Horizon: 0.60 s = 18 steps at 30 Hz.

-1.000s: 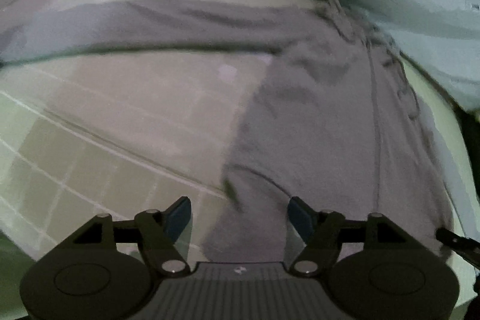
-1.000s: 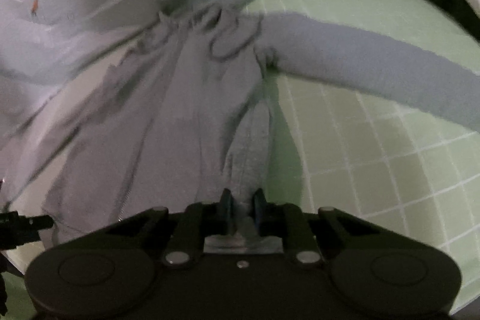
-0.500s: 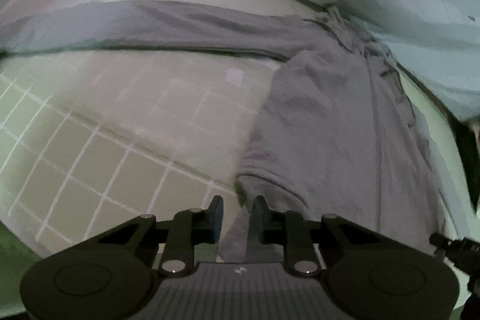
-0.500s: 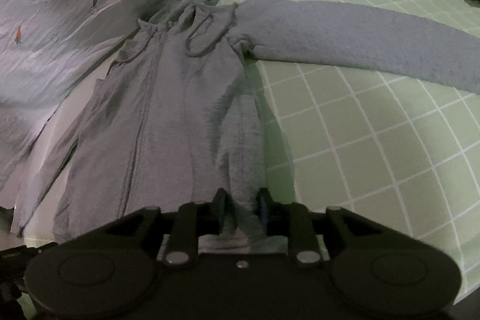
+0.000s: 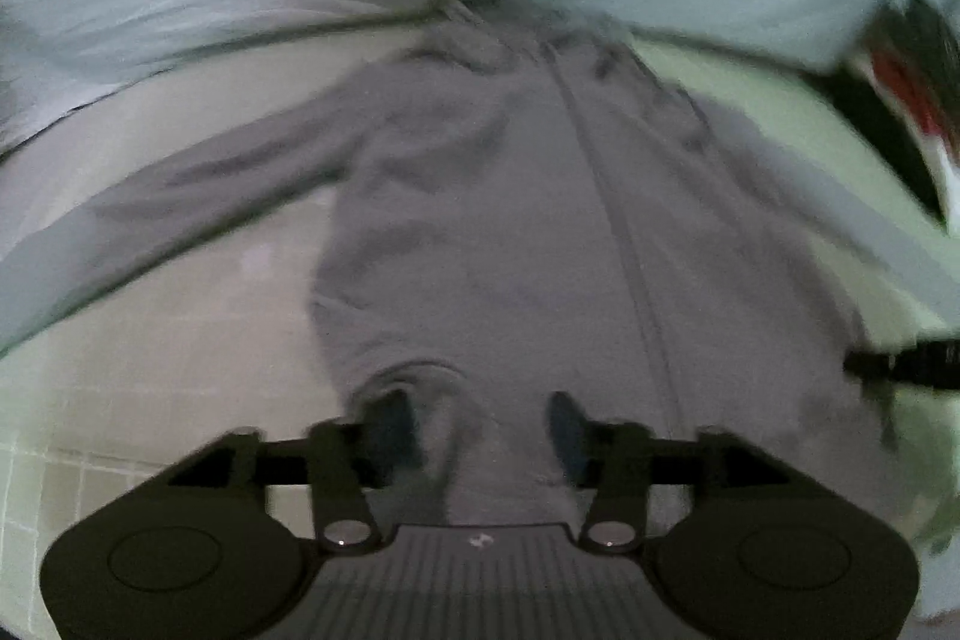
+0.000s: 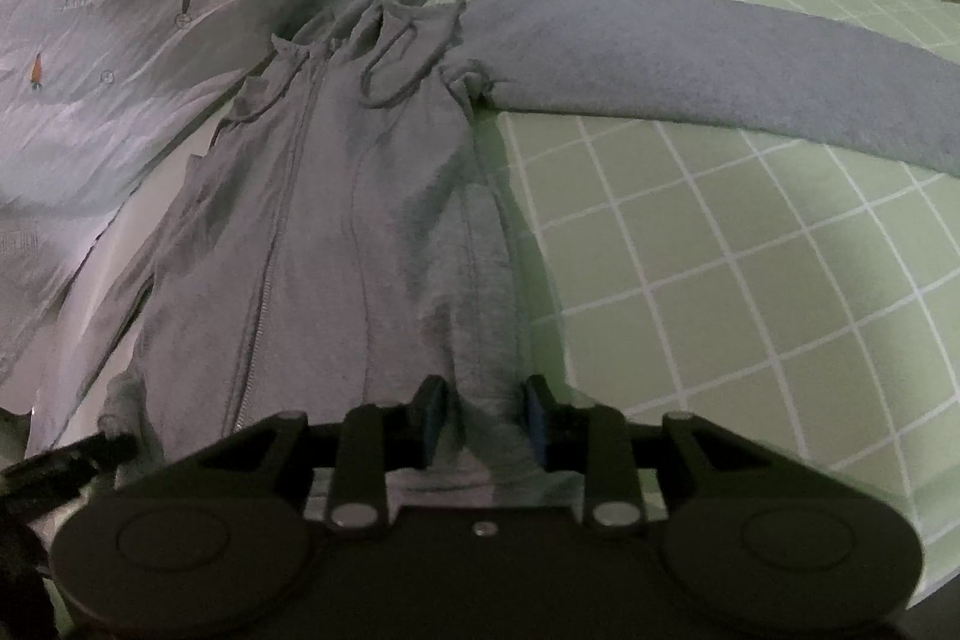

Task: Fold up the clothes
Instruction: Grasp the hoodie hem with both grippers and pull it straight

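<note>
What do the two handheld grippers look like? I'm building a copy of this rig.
Both look alike: the left gripper and right gripper have matte black, wing-shaped bodies with a round disc on each side, silver pivot pins, black linkage arms and dark blue pads on the fingers. The left one shows a ribbed centre plate with a small white mark.

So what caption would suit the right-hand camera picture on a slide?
Right tool straddling the hem of a grey zip hoodie spread on a green checked sheet.

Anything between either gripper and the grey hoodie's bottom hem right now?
Nothing visible. The grey hoodie lies flat on the green mat; hem fabric already sits between the jaws of the left gripper and right gripper.
</note>
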Motion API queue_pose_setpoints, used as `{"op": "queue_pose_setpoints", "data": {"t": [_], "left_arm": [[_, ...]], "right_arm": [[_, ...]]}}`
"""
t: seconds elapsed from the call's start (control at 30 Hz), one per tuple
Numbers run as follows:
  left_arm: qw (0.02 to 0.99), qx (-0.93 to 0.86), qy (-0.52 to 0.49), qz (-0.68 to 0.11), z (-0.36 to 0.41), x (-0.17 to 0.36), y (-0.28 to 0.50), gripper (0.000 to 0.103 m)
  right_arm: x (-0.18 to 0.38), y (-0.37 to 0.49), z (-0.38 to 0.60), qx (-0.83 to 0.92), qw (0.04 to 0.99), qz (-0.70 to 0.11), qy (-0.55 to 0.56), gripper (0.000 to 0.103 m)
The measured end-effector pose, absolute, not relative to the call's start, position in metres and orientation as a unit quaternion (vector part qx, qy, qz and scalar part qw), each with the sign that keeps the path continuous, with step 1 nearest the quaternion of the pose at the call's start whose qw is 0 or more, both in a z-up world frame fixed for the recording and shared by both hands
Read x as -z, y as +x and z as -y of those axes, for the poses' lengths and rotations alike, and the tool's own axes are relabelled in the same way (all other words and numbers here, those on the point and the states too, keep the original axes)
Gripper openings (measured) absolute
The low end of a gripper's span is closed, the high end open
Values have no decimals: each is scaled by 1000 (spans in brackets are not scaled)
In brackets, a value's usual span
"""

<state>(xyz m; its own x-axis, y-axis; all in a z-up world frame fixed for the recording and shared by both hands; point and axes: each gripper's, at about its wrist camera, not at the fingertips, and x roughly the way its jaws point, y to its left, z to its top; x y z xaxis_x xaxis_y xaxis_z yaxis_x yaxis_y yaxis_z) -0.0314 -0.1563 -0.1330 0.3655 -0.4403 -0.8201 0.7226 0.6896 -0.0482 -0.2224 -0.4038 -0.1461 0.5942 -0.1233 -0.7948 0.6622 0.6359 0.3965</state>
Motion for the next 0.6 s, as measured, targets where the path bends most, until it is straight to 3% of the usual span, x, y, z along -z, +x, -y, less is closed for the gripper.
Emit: {"op": "queue_pose_setpoints", "data": {"t": [0.4, 0.6], "left_arm": [[802, 373, 86, -459, 138, 128, -31, 61], [797, 384, 120, -450, 139, 122, -46, 66]], "right_arm": [[148, -223, 406, 233, 824, -377, 353, 32], [148, -222, 406, 232, 826, -378, 349, 33]]}}
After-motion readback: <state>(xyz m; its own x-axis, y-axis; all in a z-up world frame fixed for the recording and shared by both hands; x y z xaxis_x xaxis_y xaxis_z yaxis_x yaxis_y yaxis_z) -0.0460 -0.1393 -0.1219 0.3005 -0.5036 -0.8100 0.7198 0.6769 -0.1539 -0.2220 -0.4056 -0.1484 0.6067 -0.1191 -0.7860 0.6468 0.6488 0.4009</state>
